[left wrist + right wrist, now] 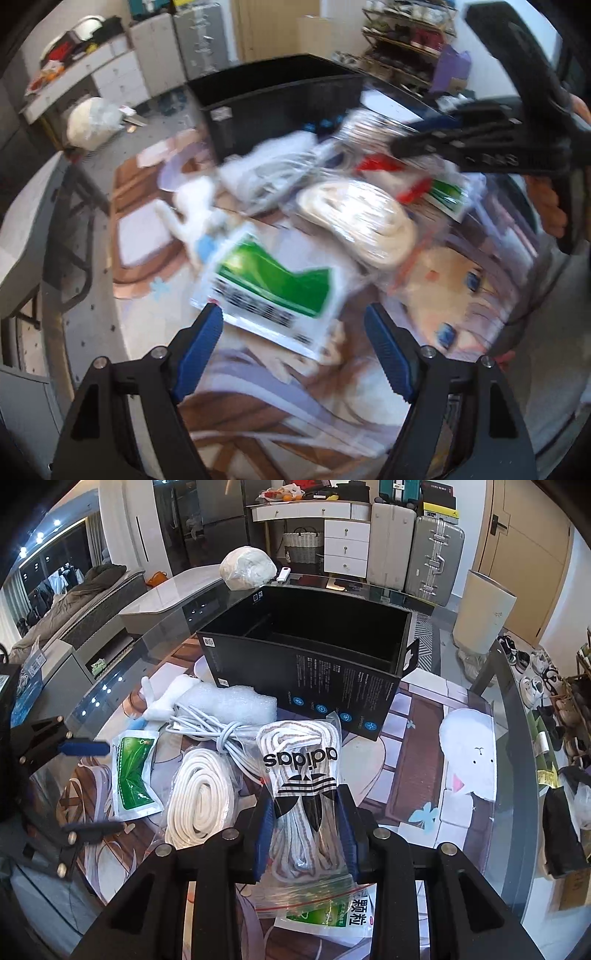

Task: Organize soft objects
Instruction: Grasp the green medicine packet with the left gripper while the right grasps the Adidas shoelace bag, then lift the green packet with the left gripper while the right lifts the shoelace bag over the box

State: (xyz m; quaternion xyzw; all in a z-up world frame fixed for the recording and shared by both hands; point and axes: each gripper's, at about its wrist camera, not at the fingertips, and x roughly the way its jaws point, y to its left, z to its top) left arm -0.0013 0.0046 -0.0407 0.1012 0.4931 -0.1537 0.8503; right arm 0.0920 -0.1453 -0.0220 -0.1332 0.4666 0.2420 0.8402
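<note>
My right gripper point(306, 812) is shut on a clear Adidas bag of shoelaces point(301, 764) and holds it in front of an open black box point(314, 653). My left gripper point(293, 332) is open and empty just above a green-and-white sachet point(273, 288), which also shows in the right wrist view point(135, 771). A bagged coil of white rope point(201, 797) lies beside it, also seen in the left wrist view point(358, 218). A grey cable bundle point(218, 731), white foam wrap point(229, 701) and a small white plush point(155, 701) lie near the box. A second green sachet point(328, 915) lies under the held bag.
An anime-print mat point(417, 746) covers the glass table point(517, 738). A white bagged bundle point(247, 568) sits at the far edge. Suitcases point(436, 561), a white drawer unit point(347, 546) and shoes point(535, 679) stand beyond the table. A dark bag point(561, 830) sits at the right edge.
</note>
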